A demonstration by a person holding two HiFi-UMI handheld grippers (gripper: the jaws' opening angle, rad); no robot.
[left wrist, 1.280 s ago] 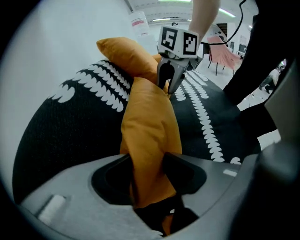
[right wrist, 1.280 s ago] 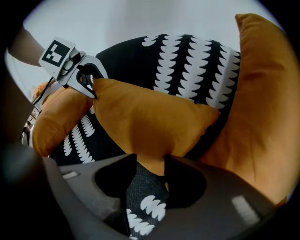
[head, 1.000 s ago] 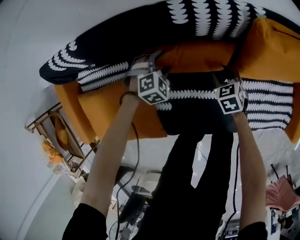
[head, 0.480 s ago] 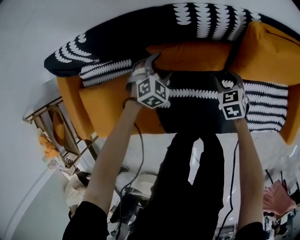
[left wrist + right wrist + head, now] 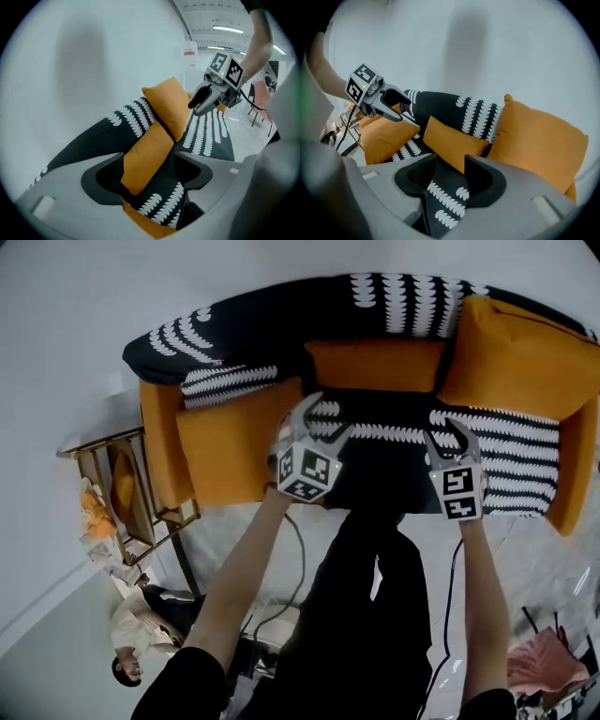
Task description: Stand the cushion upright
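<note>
A black fabric throw with white scalloped stripes (image 5: 403,301) drapes the orange upholstered sofa (image 5: 159,442) across the top; gold metal rack (image 5: 114,486) at left, pink chair (image 5: 547,659) lower right.

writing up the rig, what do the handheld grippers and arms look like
The left gripper and right gripper are grey, with curved jaws lined in black. Each carries a white cube printed with black square markers. A black cable hangs by each arm. The person wears black short sleeves. The left jaws have just been opening, nothing between them.
</note>
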